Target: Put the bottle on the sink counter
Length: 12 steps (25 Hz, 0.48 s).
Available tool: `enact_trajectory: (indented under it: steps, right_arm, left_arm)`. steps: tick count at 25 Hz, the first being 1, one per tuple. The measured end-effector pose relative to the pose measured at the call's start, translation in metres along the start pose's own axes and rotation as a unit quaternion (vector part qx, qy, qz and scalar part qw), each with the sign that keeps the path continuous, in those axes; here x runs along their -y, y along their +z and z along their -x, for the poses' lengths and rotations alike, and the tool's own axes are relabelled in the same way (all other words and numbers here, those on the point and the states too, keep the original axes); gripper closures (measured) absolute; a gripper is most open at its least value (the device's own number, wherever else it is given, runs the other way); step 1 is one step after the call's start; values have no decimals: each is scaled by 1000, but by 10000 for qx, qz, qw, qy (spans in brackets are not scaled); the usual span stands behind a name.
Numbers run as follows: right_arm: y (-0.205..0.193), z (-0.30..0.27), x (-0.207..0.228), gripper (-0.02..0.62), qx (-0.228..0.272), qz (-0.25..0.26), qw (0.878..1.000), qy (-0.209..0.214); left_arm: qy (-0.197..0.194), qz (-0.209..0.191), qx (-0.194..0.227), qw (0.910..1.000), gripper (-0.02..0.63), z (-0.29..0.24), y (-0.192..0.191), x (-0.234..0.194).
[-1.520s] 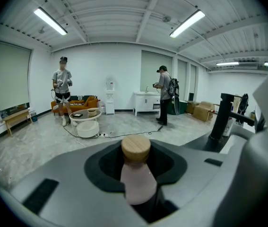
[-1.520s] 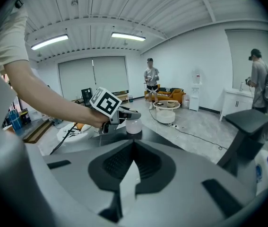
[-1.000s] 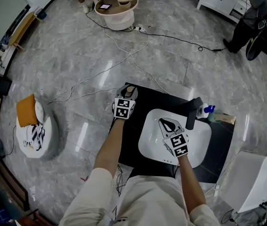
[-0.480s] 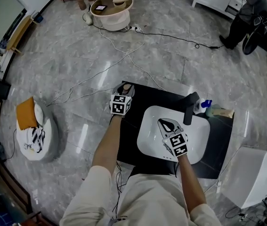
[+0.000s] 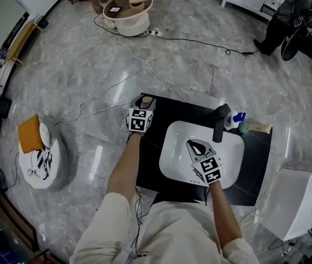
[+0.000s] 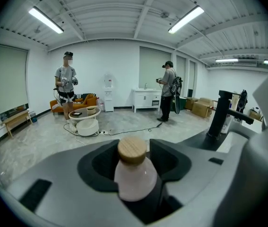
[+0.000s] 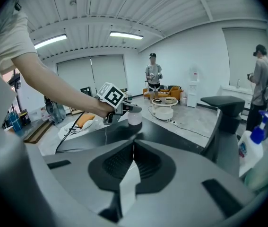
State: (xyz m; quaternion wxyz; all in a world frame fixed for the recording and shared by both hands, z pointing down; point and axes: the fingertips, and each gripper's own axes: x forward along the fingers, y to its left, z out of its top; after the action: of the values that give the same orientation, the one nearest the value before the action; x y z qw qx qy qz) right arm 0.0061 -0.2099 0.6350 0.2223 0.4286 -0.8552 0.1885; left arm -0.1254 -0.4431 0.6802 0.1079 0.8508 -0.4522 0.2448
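A small pale pink bottle [image 5: 147,100] with a wooden cap stands upright on the black sink counter [image 5: 169,112], at its far left corner. My left gripper [image 5: 145,103] surrounds it. In the left gripper view the bottle [image 6: 134,176] sits between the jaws of the left gripper [image 6: 134,149]; they have just been opening, and small gaps show at both sides. My right gripper [image 5: 190,143] hovers over the white basin [image 5: 175,153], shut and holding nothing. From the right gripper view [image 7: 134,144] the bottle [image 7: 134,117] shows across the counter.
A black faucet [image 5: 219,123] rises at the basin's far rim, with a spray bottle [image 5: 234,118] and a box beside it. Cables run over the marble floor. A round side table [image 5: 127,11] stands far off, and people stand at the room's back.
The left gripper stays at the bottle on the counter's far left corner. The right gripper has drifted slightly over the basin, and the head view has shifted a little.
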Motion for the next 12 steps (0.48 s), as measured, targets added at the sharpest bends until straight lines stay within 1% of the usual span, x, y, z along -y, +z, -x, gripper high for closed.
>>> enact_trajectory:
  steps: [3, 6, 10, 12]
  right_arm:
    - [-4, 0, -4, 589, -50, 17, 10000, 26]
    - [-4, -2, -7, 589, -6, 14, 10000, 60]
    - [4, -9, -6, 589, 187, -207, 9995, 110]
    - [11, -14, -6, 589, 246, -222, 9994, 115]
  left_arm:
    - [61, 6, 33, 10000, 382, 4, 2, -4]
    - [102, -31, -39, 9999, 365, 8, 1, -5]
    - [131, -41, -76, 9999, 360, 17, 5, -3]
    - [140, -46, -48, 9999, 360, 25, 7, -3]
